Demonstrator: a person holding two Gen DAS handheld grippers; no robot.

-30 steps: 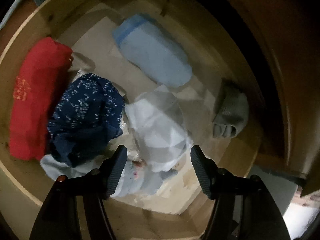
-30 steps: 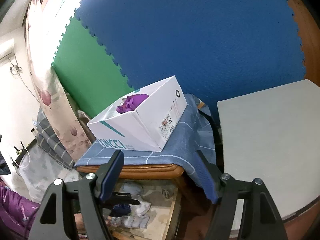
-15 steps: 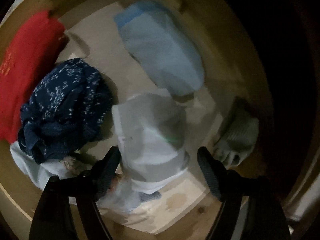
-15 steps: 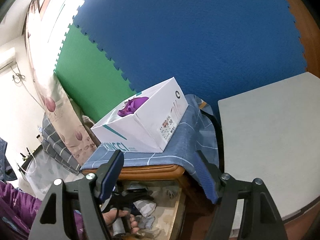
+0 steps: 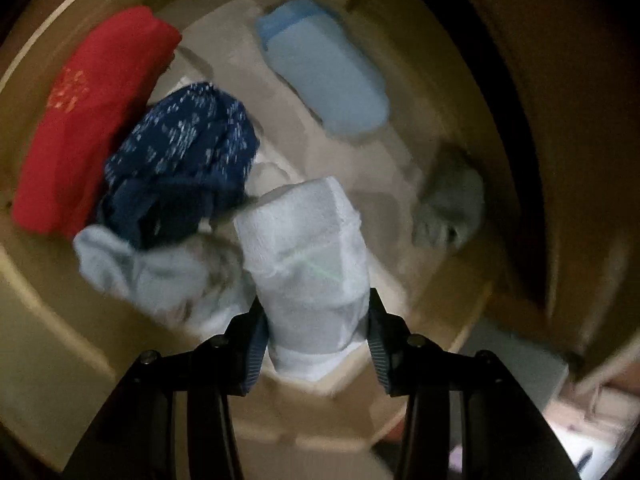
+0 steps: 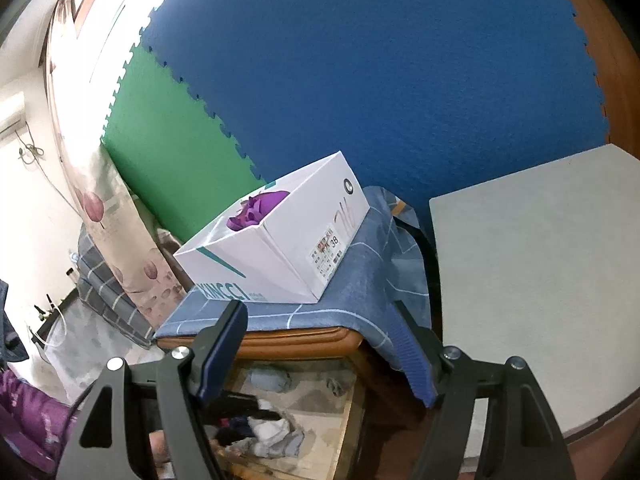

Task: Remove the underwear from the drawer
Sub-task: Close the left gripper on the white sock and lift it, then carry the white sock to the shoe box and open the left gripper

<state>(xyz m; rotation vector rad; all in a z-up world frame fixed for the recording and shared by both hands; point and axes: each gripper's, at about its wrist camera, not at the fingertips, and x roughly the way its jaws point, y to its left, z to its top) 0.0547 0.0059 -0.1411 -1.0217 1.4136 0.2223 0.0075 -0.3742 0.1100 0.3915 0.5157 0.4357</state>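
An open wooden drawer [image 5: 48, 312] holds several folded garments. In the left wrist view a pale white folded pair of underwear [image 5: 308, 256] stands between the jaws of my left gripper [image 5: 315, 305]. The jaws are closing, and both pads press its lower end. The picture is motion-blurred. In the right wrist view the same white underwear [image 6: 268, 430] shows low down in the drawer [image 6: 344, 440]. My right gripper [image 6: 320, 320] hangs open and empty in front of the cabinet, above the drawer.
Also in the drawer are a red garment [image 5: 88, 120], a navy patterned one [image 5: 180, 160], a light blue folded one [image 5: 324, 80], a pale blue crumpled one [image 5: 160, 280] and a grey one [image 5: 452, 208]. A white shoebox [image 6: 280, 252] sits on a blue cloth [image 6: 360, 288]; a grey tabletop [image 6: 540, 280] lies to the right.
My left gripper slid over the white underwear and its jaws narrowed from wide apart to pinching it. The garment now stands up between the pads. The right gripper has kept still.
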